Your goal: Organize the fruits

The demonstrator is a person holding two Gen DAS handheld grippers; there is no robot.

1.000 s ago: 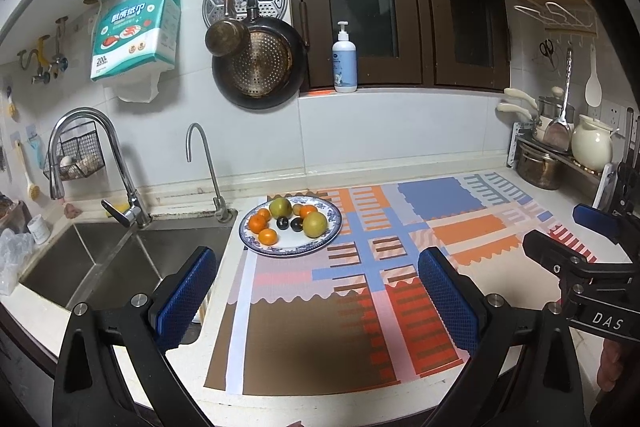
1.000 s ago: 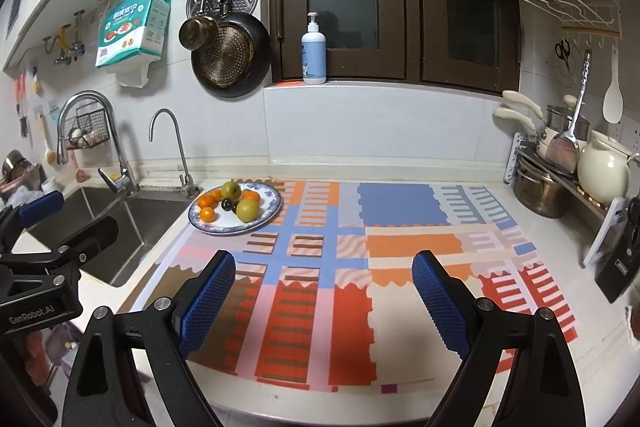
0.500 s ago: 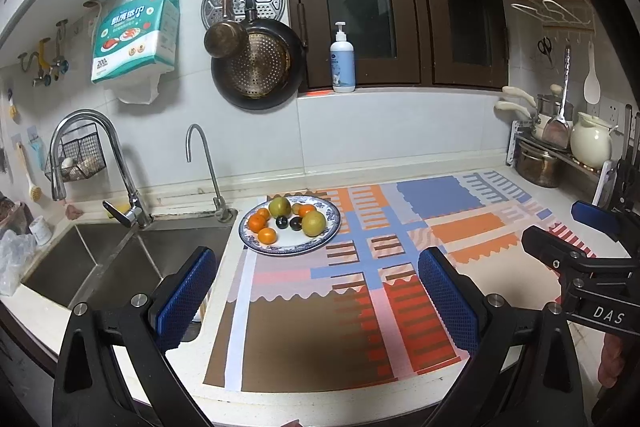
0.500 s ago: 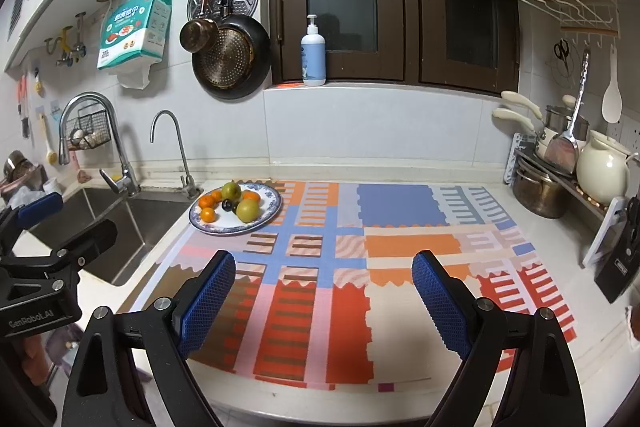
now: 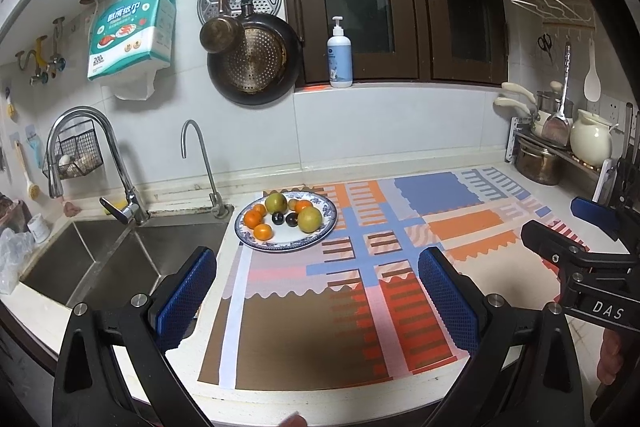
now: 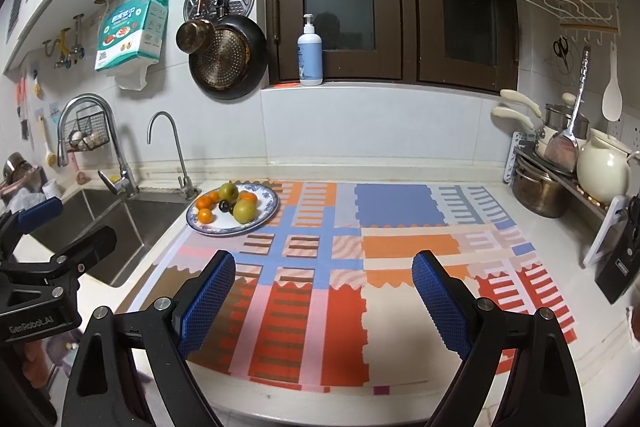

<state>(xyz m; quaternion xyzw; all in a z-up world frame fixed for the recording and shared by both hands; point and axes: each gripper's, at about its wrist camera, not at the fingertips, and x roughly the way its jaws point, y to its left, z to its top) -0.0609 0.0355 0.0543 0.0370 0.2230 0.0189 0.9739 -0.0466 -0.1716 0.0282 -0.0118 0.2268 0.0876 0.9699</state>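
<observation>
Blue-rimmed plate [image 5: 325, 227] holds oranges [image 5: 263, 231], two green fruits [image 5: 309, 219], dark plums [image 5: 291, 219]; both claws apart, empty.

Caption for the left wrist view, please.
Open left gripper hovers over patterned mat, facing a plate of mixed fruit beside the sink.
</observation>
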